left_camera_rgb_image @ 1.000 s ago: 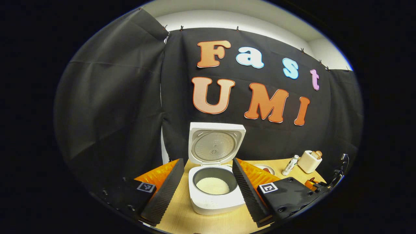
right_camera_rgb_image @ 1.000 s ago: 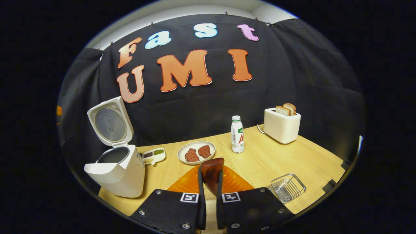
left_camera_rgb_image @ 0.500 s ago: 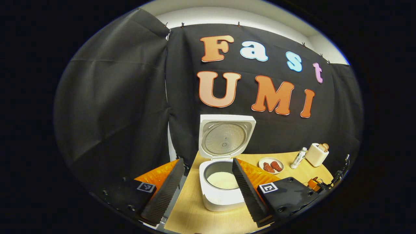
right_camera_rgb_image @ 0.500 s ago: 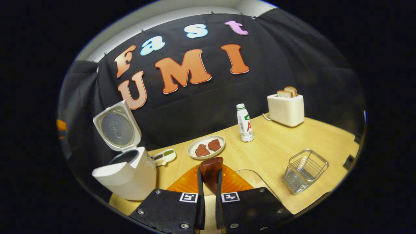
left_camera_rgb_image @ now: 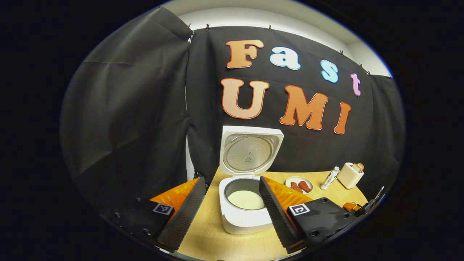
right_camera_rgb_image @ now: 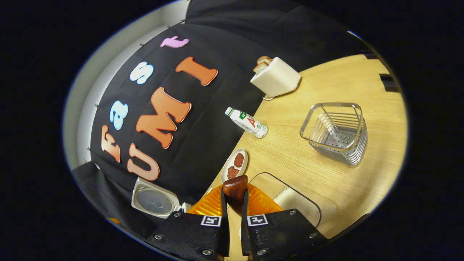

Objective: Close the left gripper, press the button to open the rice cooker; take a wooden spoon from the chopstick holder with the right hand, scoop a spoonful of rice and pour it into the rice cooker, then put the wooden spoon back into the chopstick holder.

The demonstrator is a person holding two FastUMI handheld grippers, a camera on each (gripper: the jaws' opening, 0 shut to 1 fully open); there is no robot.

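Now the wooden spoon point(right_camera_rgb_image: 235, 191) is held clamped in the right gripper point(right_camera_rgb_image: 235, 217) jaws, tilted toward the chopstick holder point(right_camera_rgb_image: 335, 132) at two o'clock for return, while the left gripper point(left_camera_rgb_image: 232, 214) jaws are kept apart before the opened rice cooker point(left_camera_rgb_image: 246, 206).

the fingers point(right_camera_rgb_image: 245, 214) hide most of the wooden spoon point(right_camera_rgb_image: 235, 192).

Count: 1 rice cooker point(left_camera_rgb_image: 246, 214), lid up. 1 wooden spoon point(right_camera_rgb_image: 235, 192). 1 wire chopstick holder point(right_camera_rgb_image: 335, 132). 1 toaster point(right_camera_rgb_image: 276, 77) w/ 2 bread slices point(right_camera_rgb_image: 263, 63). 1 bottle point(right_camera_rgb_image: 247, 122). 1 plate point(right_camera_rgb_image: 233, 165) w/ 2 meat pcs point(right_camera_rgb_image: 235, 165). 1 clear container point(right_camera_rgb_image: 293, 201), prob. for rice. 1 table point(right_camera_rgb_image: 348, 79). 2 grippers: left gripper point(left_camera_rgb_image: 229, 210), right gripper point(right_camera_rgb_image: 235, 224).
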